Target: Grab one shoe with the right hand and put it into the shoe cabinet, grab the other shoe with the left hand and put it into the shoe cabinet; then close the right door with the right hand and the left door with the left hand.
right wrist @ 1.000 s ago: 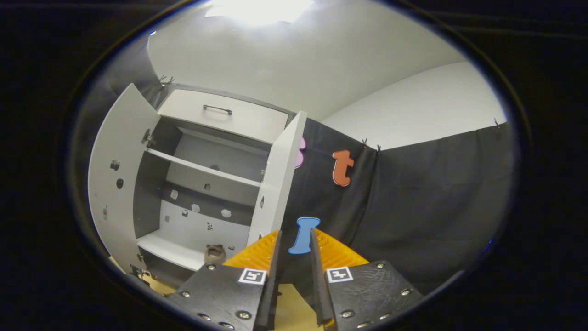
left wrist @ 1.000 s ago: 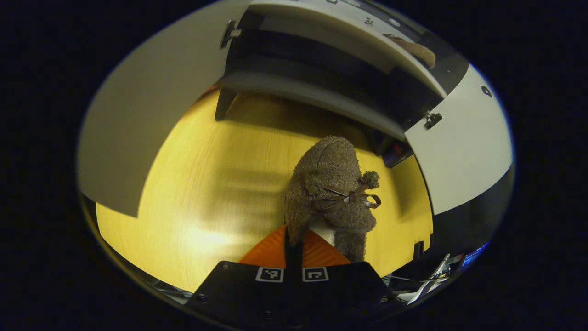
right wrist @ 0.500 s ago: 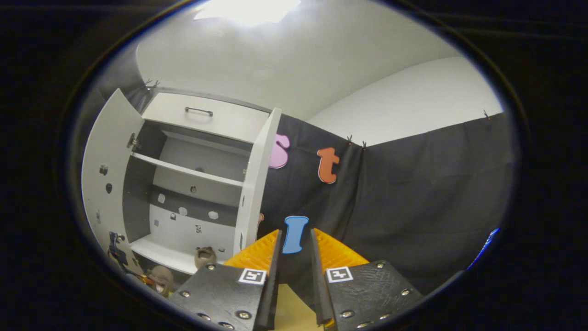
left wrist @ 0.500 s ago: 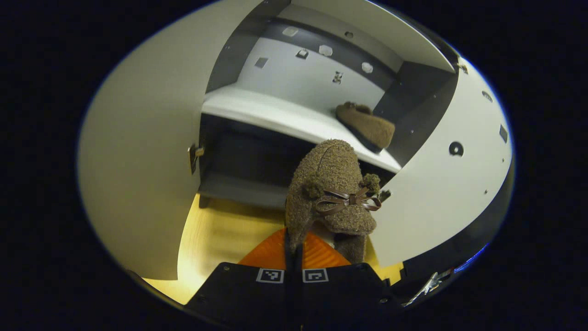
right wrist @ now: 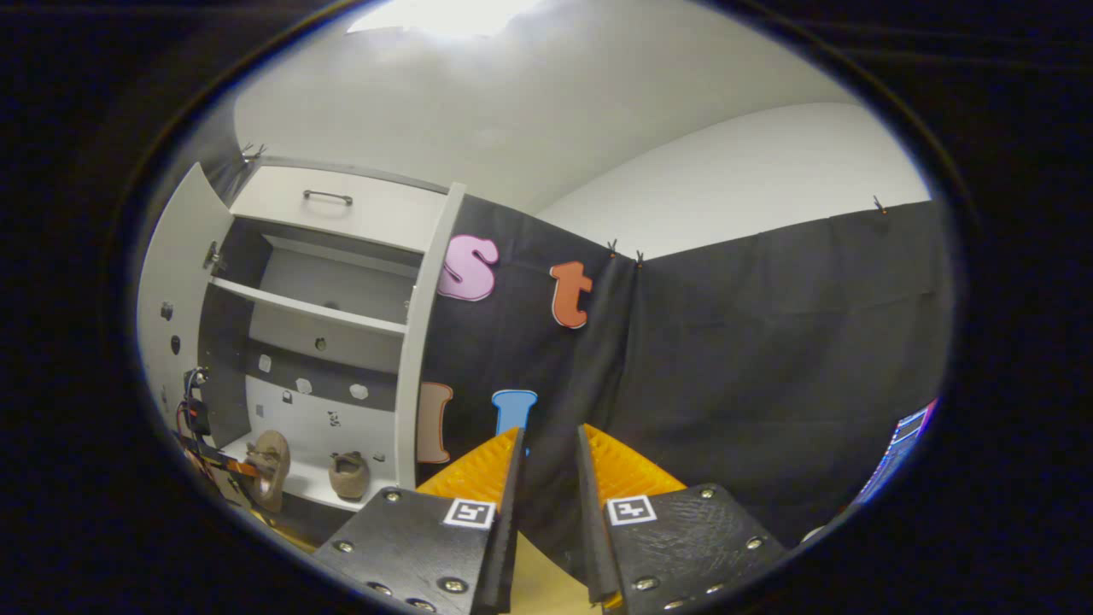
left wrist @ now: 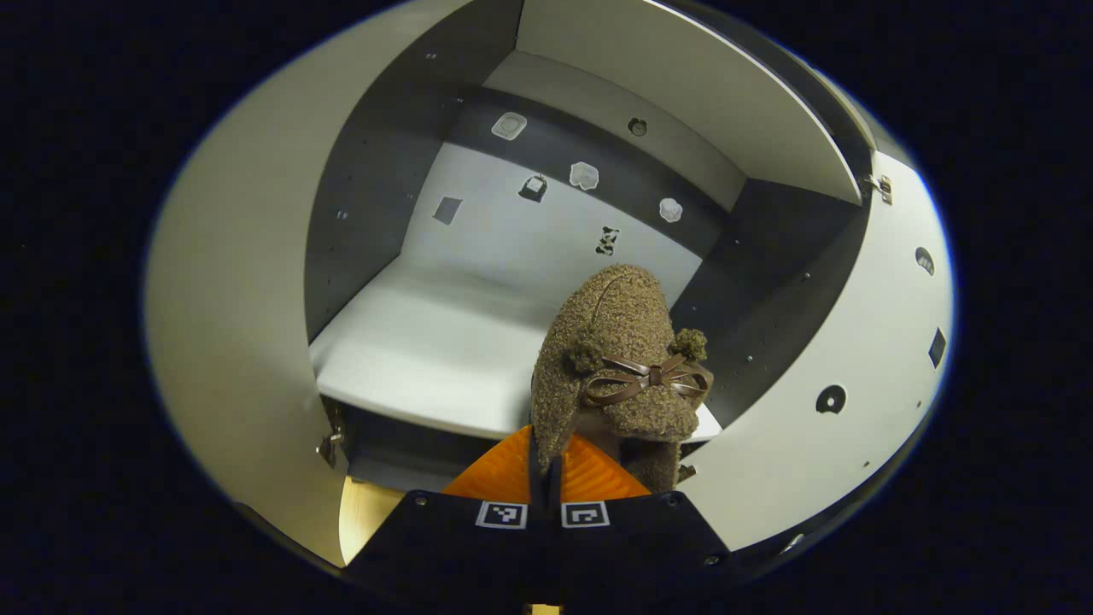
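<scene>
Two fuzzy brown slippers: one bow-trimmed slipper [left wrist: 619, 359] pinched in the left gripper [left wrist: 546, 465]; second slipper [right wrist: 348, 475] on the cabinet shelf [right wrist: 312, 483]. Right gripper [right wrist: 546, 478] jaws narrowly apart, empty.

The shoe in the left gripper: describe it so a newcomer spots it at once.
Start at the white shoe cabinet, doors open. Before its lower shelf, the left gripper holds a fuzzy brown shoe with a thin bow. The other shoe rests on that shelf, ungripped.

A pale yellow wood-grain floor [left wrist: 363, 525] shows as a small patch at the bottom of the left gripper view. In the right gripper view, a white wall [right wrist: 751, 175] rises above the black cloth booth wall [right wrist: 768, 359], under a bright ceiling light [right wrist: 444, 13].
</scene>
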The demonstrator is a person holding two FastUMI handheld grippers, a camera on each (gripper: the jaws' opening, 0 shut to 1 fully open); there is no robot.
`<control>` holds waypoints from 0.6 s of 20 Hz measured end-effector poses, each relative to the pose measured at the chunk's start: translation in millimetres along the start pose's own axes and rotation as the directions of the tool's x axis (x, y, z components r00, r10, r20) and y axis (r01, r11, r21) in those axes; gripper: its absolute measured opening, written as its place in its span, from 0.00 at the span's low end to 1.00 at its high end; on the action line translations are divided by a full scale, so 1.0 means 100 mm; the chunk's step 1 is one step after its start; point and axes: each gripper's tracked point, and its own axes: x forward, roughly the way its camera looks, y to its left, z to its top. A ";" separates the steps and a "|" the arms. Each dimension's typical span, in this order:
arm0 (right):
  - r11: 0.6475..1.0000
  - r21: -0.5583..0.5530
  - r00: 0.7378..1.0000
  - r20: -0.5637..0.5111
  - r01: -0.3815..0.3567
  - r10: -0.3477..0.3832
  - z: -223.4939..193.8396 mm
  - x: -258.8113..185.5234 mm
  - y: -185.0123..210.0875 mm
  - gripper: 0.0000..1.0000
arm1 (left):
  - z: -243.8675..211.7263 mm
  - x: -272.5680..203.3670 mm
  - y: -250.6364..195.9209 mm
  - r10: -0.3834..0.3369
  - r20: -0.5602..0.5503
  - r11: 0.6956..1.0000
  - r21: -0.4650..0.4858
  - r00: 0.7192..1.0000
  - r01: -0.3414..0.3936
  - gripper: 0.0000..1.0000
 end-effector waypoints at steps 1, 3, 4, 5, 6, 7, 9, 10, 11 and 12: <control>1.000 -0.006 1.000 -0.006 0.019 -0.019 -0.02 -0.01 -0.07 0.34 | 0.09 0.06 0.01 0.004 0.009 1.000 0.000 1.000 -0.004 0.01; 0.998 -0.021 0.998 -0.017 0.058 -0.059 -0.07 -0.03 -0.21 0.34 | 0.31 0.25 0.01 0.007 0.037 1.000 0.005 0.999 -0.008 0.01; 0.997 -0.027 0.997 -0.020 0.077 -0.078 -0.09 -0.04 -0.29 0.33 | 0.39 0.33 0.03 0.013 0.046 1.000 0.011 0.999 -0.014 0.00; 0.995 -0.030 0.995 -0.024 0.094 -0.094 -0.10 -0.05 -0.34 0.33 | 0.47 0.41 0.05 0.024 0.054 1.000 0.015 0.998 -0.025 0.00; 0.994 -0.031 0.994 -0.029 0.108 -0.109 -0.12 -0.05 -0.40 0.33 | 0.54 0.48 0.08 0.036 0.060 0.999 0.014 0.998 -0.037 0.00; 0.992 -0.033 0.992 -0.036 0.120 -0.121 -0.15 -0.06 -0.44 0.33 | 0.59 0.55 0.10 0.045 0.062 0.999 0.010 0.997 -0.046 0.00; 0.989 -0.040 0.988 -0.050 0.141 -0.143 -0.20 -0.06 -0.50 0.33 | 0.65 0.70 0.16 0.059 0.065 0.998 0.002 0.996 -0.059 0.00; 0.988 -0.045 0.987 -0.057 0.150 -0.152 -0.24 -0.04 -0.52 0.33 | 0.65 0.76 0.21 0.071 0.060 0.997 0.005 0.996 -0.071 0.00; 0.986 -0.050 0.985 -0.065 0.157 -0.160 -0.27 -0.05 -0.54 0.30 | 0.65 0.80 0.25 0.080 0.053 0.997 0.003 0.995 -0.080 0.00; 0.985 -0.055 0.983 -0.073 0.163 -0.167 -0.32 -0.05 -0.57 0.30 | 0.66 0.83 0.27 0.086 0.053 0.996 -0.007 0.995 -0.086 0.00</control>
